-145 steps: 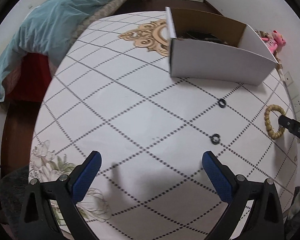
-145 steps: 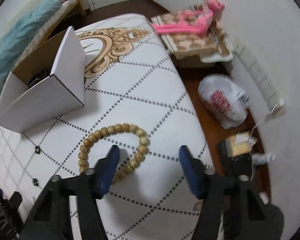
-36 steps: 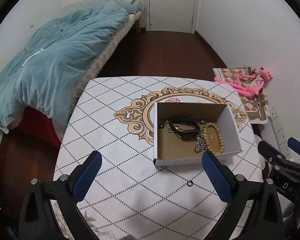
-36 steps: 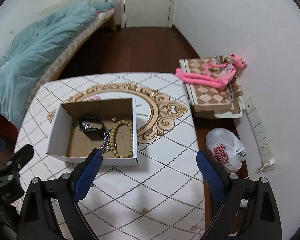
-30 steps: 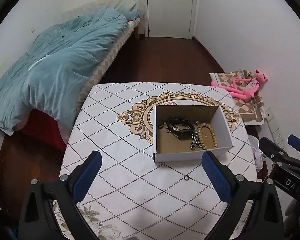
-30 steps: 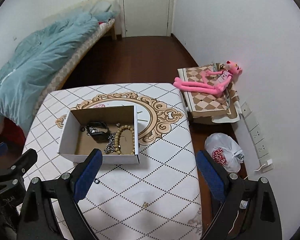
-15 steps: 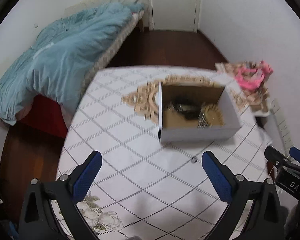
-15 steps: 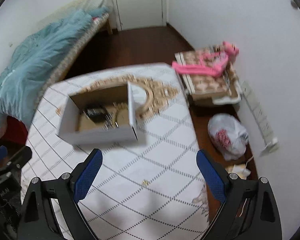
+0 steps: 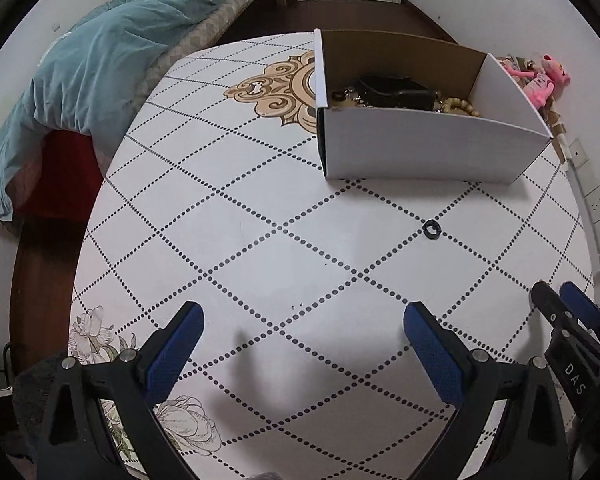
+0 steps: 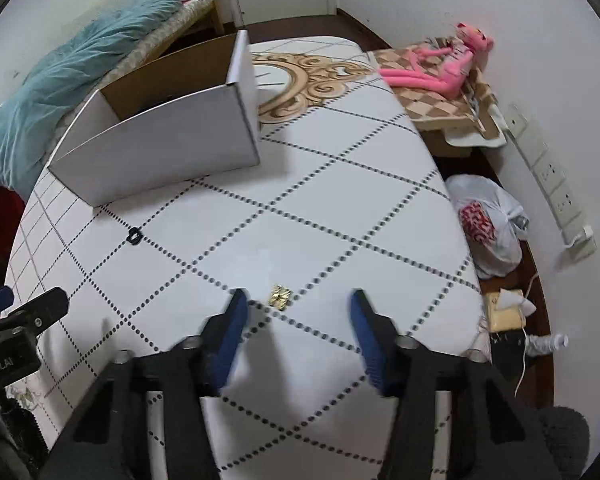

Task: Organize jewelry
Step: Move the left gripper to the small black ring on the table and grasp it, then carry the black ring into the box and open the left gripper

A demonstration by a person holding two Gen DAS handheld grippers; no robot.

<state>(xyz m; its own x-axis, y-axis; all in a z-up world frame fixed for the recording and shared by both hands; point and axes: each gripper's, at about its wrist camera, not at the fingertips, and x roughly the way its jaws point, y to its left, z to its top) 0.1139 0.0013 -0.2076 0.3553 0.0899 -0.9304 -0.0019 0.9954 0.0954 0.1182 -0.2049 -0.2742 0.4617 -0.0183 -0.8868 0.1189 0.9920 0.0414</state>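
White table (image 10: 360, 200), box (image 10: 160, 148) at the back.
Gold clip (image 10: 281, 295) lies just ahead of the right gripper (image 10: 296, 312), fingers apart. Black ring (image 9: 431, 229) lies well ahead of the left gripper (image 9: 300, 332), also apart.

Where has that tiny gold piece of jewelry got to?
In the right wrist view, the small gold piece lies on the table, just ahead of the open right gripper, well clear of the white box.
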